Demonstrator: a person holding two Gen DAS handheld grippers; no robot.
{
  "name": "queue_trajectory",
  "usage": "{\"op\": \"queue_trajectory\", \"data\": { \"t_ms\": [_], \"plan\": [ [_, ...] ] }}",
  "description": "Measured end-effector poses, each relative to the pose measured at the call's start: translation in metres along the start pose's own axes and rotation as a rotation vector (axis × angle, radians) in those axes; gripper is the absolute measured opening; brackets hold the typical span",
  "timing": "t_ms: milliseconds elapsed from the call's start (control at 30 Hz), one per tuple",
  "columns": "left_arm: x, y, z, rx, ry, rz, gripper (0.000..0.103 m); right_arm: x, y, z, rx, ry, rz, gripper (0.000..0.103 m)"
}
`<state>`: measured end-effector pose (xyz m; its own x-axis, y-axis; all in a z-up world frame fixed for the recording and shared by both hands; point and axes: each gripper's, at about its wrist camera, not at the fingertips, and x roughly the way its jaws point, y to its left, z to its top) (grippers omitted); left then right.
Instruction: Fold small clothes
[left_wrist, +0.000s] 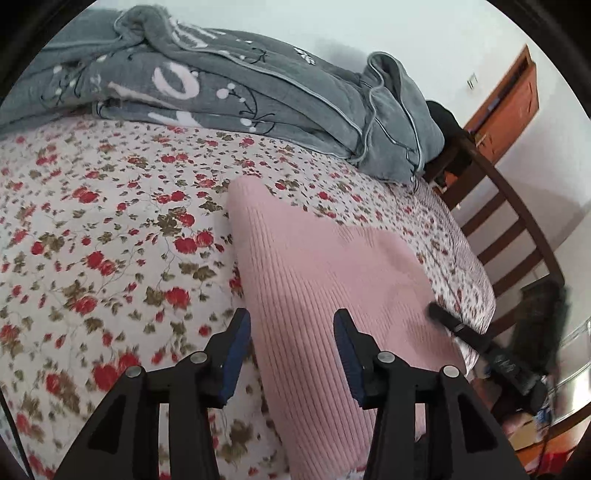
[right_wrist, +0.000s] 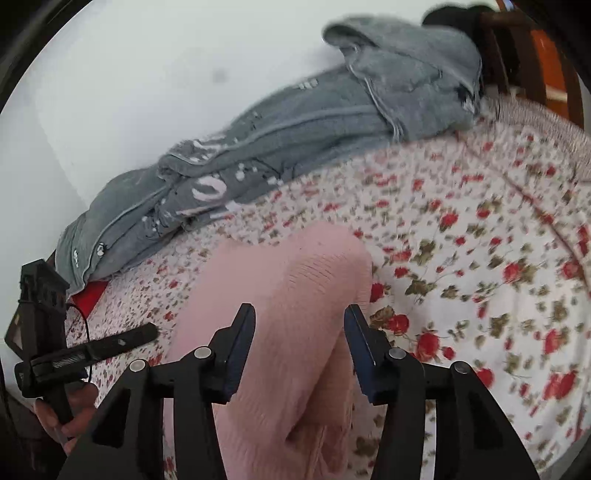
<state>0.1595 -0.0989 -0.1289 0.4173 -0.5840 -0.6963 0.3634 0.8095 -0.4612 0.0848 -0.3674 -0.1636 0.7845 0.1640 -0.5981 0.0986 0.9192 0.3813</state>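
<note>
A pink ribbed knit garment (left_wrist: 317, 280) lies folded on the flowered bed sheet (left_wrist: 110, 229). My left gripper (left_wrist: 291, 328) is open and empty, hovering just above the garment's near left part. In the right wrist view the same pink garment (right_wrist: 288, 288) lies under my right gripper (right_wrist: 299, 325), which is open and empty above it. The right gripper also shows from the left wrist view (left_wrist: 480, 343) at the garment's right edge. The left gripper shows at the left of the right wrist view (right_wrist: 92, 350), held by a hand.
A grey fleece blanket (left_wrist: 229, 85) is piled along the wall at the back of the bed, also in the right wrist view (right_wrist: 295, 122). A dark wooden bed rail (left_wrist: 509, 221) bounds the bed's end. An orange wooden cabinet (left_wrist: 513, 107) stands beyond it.
</note>
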Motion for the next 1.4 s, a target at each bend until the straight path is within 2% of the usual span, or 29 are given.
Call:
{"op": "queue_trajectory", "data": {
  "t_ms": [33,133,233,300,333,367,500,533,600,800,900,1033,1133,1233,1300,1400],
  "plan": [
    [0.007,0.004,0.002,-0.007,0.011,-0.007,0.046,0.011,-0.006,-0.003,0.014,0.037,0.005,0.050],
    [0.032,0.011,0.002,-0.021,0.077,-0.038,0.048,0.034,-0.023,-0.013,0.058,0.138,0.070,0.065],
    [0.051,0.015,-0.001,-0.044,0.100,-0.090,0.056,0.037,-0.026,-0.014,0.062,0.142,0.101,0.065],
    [0.061,0.014,-0.003,-0.051,0.106,-0.096,0.063,0.040,-0.022,-0.013,0.039,0.147,0.101,0.065],
    [0.065,0.013,-0.004,-0.056,0.110,-0.102,0.063,0.044,-0.021,-0.012,0.034,0.154,0.101,0.065],
    [0.068,0.013,-0.004,-0.064,0.110,-0.110,0.062,0.046,-0.020,-0.011,0.036,0.161,0.110,0.064],
    [0.059,0.014,0.004,-0.079,0.081,-0.127,0.039,0.047,-0.017,-0.006,0.057,0.171,0.158,0.047],
    [0.056,0.014,0.005,-0.079,0.073,-0.134,0.038,0.043,-0.014,-0.004,0.048,0.157,0.161,0.042],
    [0.045,0.015,0.009,-0.070,0.052,-0.136,0.036,0.033,0.000,-0.001,0.015,0.128,0.156,0.039],
    [-0.013,0.045,0.038,-0.061,-0.071,-0.082,0.035,0.034,0.060,0.018,-0.036,0.084,0.257,0.038],
    [-0.038,0.068,0.054,-0.060,-0.110,-0.014,0.036,0.058,0.092,0.027,-0.050,0.089,0.322,0.038],
    [-0.050,0.107,0.069,-0.079,-0.120,0.087,0.036,0.099,0.130,0.031,-0.057,0.126,0.371,0.038],
    [-0.040,0.136,0.071,-0.104,-0.093,0.124,0.037,0.130,0.148,0.027,-0.078,0.160,0.349,0.038],
    [-0.010,0.160,0.065,-0.137,-0.040,0.144,0.038,0.160,0.148,0.016,-0.100,0.214,0.273,0.039],
    [0.001,0.169,0.057,-0.140,-0.048,0.139,0.042,0.182,0.143,0.012,-0.098,0.248,0.214,0.040],
    [0.001,0.166,0.057,-0.108,-0.073,0.143,0.045,0.183,0.135,0.015,-0.076,0.251,0.238,0.042]
  ]
}}
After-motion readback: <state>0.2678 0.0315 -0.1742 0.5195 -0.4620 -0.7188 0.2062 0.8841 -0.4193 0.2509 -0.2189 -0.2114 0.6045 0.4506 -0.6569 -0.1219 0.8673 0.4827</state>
